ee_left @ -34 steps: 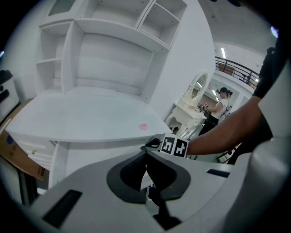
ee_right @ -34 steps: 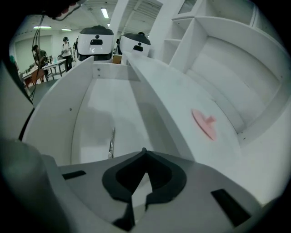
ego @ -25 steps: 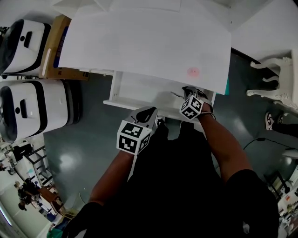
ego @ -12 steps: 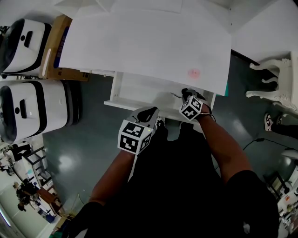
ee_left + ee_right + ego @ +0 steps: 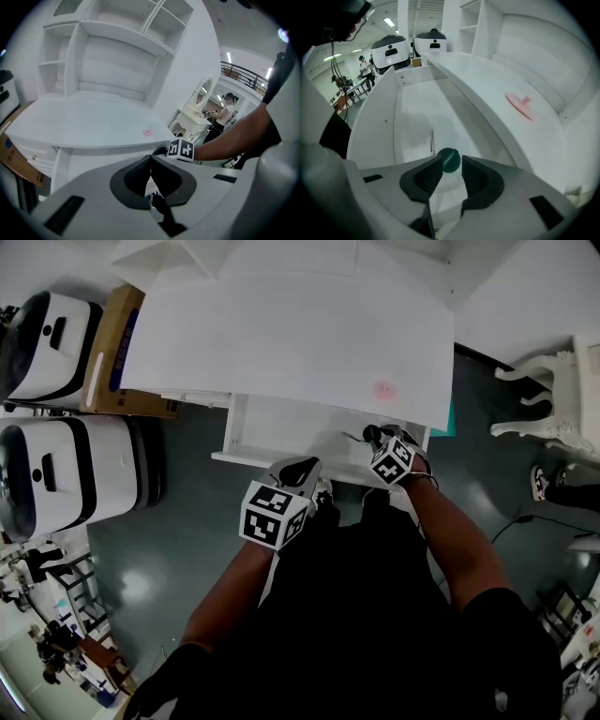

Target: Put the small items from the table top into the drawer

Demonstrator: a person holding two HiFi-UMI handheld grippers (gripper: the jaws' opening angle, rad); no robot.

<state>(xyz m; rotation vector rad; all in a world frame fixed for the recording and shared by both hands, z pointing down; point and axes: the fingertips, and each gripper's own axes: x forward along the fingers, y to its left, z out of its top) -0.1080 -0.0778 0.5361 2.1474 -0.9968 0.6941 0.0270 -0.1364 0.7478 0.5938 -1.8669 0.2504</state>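
While the right tool (image 5: 449, 177), jaws just opening half-wide, leaves the green disc (image 5: 449, 160) loose at their tips in the drawer (image 5: 410, 112), the pink piece (image 5: 519, 104) lies on the bench (image 5: 483, 77), judged light and flat, best pinched by its raised stub; left tool (image 5: 149, 173) closed, empty.

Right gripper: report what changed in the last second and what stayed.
The right gripper has just been opening its jaws over the drawer. The green disc shows between their tips, apparently let go. The left gripper kept its place, and the pink item still lies on the table top.
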